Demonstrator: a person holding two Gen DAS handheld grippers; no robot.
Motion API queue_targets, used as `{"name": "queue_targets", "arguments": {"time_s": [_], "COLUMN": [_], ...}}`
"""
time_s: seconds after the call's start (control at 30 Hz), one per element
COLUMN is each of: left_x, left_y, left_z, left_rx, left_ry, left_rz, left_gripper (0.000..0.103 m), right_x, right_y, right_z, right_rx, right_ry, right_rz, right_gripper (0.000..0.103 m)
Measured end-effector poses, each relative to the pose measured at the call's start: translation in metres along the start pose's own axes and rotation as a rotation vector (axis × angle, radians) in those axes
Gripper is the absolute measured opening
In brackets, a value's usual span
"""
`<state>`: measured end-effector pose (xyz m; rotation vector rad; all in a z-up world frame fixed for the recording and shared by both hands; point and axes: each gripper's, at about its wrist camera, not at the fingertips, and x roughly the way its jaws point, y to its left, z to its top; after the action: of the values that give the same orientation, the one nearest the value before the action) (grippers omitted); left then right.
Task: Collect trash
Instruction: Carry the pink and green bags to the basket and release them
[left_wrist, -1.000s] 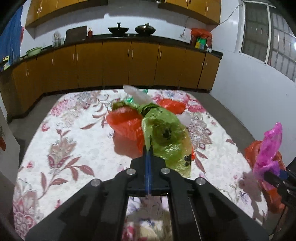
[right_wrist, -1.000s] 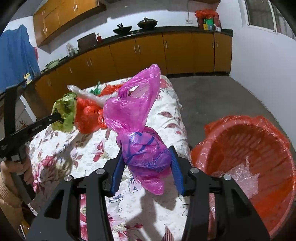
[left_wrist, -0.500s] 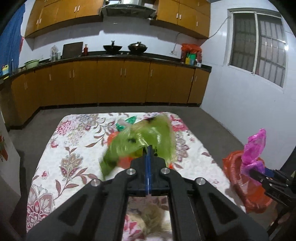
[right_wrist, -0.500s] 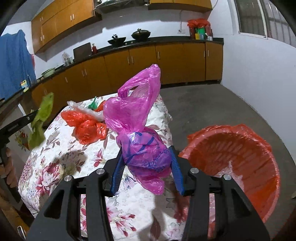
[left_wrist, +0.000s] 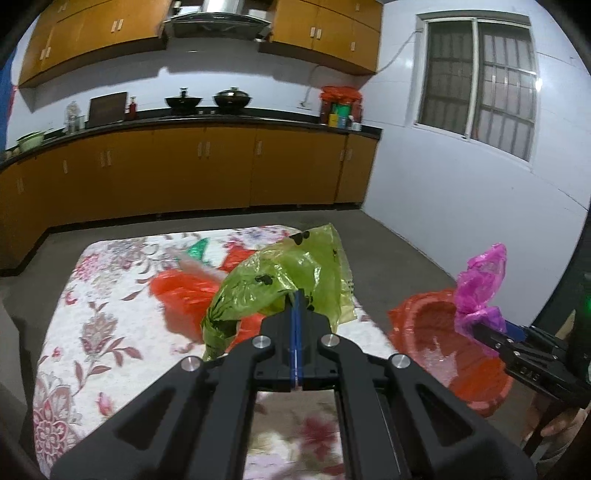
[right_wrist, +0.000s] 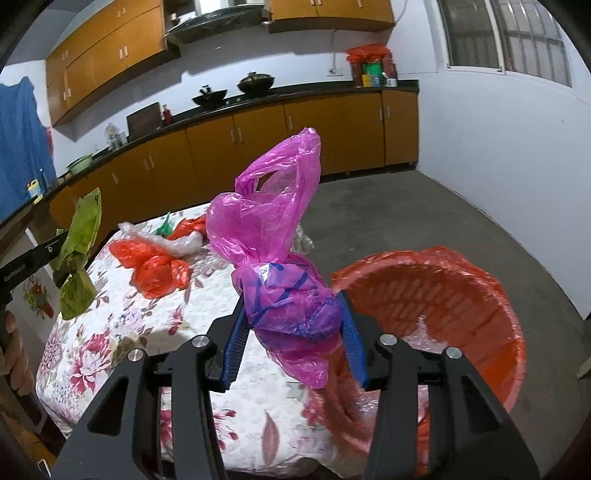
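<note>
My left gripper (left_wrist: 296, 314) is shut on a crumpled green plastic bag (left_wrist: 280, 280) and holds it in the air above the floral table (left_wrist: 92, 332); the bag also shows at the left of the right wrist view (right_wrist: 79, 254). My right gripper (right_wrist: 295, 332) is shut on a pink plastic bag (right_wrist: 273, 236), held beside the rim of the orange bin (right_wrist: 436, 295), which is lined with orange plastic. In the left wrist view the pink bag (left_wrist: 480, 288) hangs over the bin (left_wrist: 424, 325).
Orange bags (right_wrist: 151, 266), a clear bag (right_wrist: 177, 240) and a green scrap (right_wrist: 164, 227) lie on the table's far part. Orange cabinets (left_wrist: 184, 170) line the back wall. Grey floor (right_wrist: 406, 214) surrounds the table and bin.
My left gripper has lifted the green bag off the pile and risen. My right gripper has carried the pink bag closer to the orange bin.
</note>
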<state>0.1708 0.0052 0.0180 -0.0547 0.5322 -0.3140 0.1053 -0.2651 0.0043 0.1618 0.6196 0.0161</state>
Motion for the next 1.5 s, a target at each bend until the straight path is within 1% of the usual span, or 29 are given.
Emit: {"name": "queue_targets", "arguments": {"time_s": [0.47,0.8,1.13,1.3,1.5], "left_x": [0.021,0.044,0.072,0.079,0.088], "left_y": [-0.089,-0.160,-0.197,-0.212,-0.233], "left_z": [0.000,-0.007,-0.014,-0.014,-0.018], "left_rx": [0.076,0.130,0.151,0.160,0.184], "left_ry": [0.033,0.082,0.137,0.148,0.160], "left_rz": [-0.185,-0.300,-0.377,-0.405,-0.435], "left_gripper": [0.002,0.002,0.002,0.002,0.002], "right_x": [-0.020,-0.025,-0.030,-0.030,-0.028], "right_y": [-0.046,-0.087,-0.118,-0.134,-0.142], "right_z": [0.002,0.000,-0.003,-0.004,-0.001], "right_rx": [0.086,0.161,0.214,0.242,0.249], "right_ry": [-0.026,-0.014,-0.018,-0.023,-0.024], "right_rz": [-0.105,-0.163,-0.193,-0.199,-0.202], "right_gripper": [0.047,0.047,0.047,0.047,0.048]}}
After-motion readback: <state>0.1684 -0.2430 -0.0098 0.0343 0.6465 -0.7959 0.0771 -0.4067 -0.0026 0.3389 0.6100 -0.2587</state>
